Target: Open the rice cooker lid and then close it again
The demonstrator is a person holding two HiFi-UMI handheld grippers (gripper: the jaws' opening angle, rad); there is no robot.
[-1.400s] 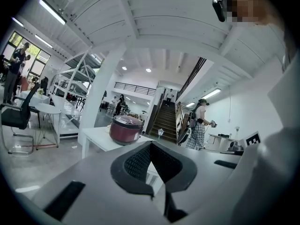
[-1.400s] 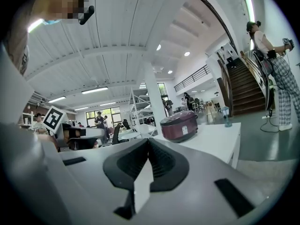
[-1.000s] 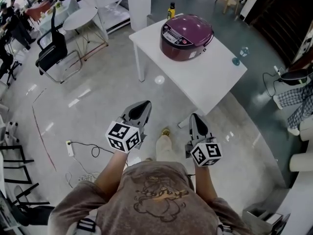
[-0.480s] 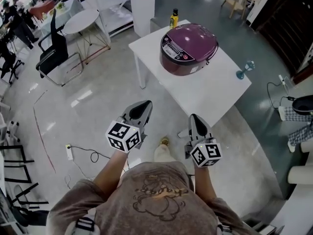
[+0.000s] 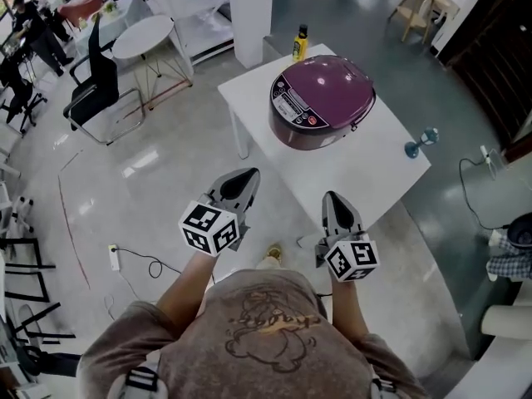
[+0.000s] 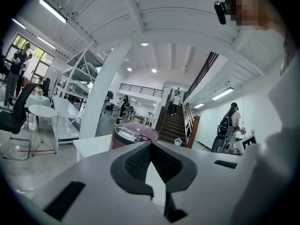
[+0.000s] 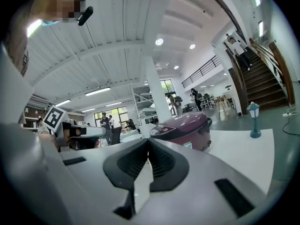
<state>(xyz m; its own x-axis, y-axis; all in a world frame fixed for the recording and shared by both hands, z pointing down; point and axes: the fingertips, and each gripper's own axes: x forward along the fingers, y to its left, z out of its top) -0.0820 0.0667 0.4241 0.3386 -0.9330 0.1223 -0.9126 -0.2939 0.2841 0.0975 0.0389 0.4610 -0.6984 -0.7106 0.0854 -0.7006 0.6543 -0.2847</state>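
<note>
Only the gripper views show the ceiling [image 6: 154,27] above the rice cooker [image 6: 133,134].

bright ceiling lights, floor [image 5: 166,165] glare, fisheye edges, soft shadows

Left gripper [image 5: 244,176], right gripper [image 5: 333,198]: jaws together.

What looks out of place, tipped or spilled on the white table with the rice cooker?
Nothing stands out. The rice cooker sits upright on the table, lid closed; the yellow bottle and small blue ornament stand upright, and nothing is spilled.
</note>
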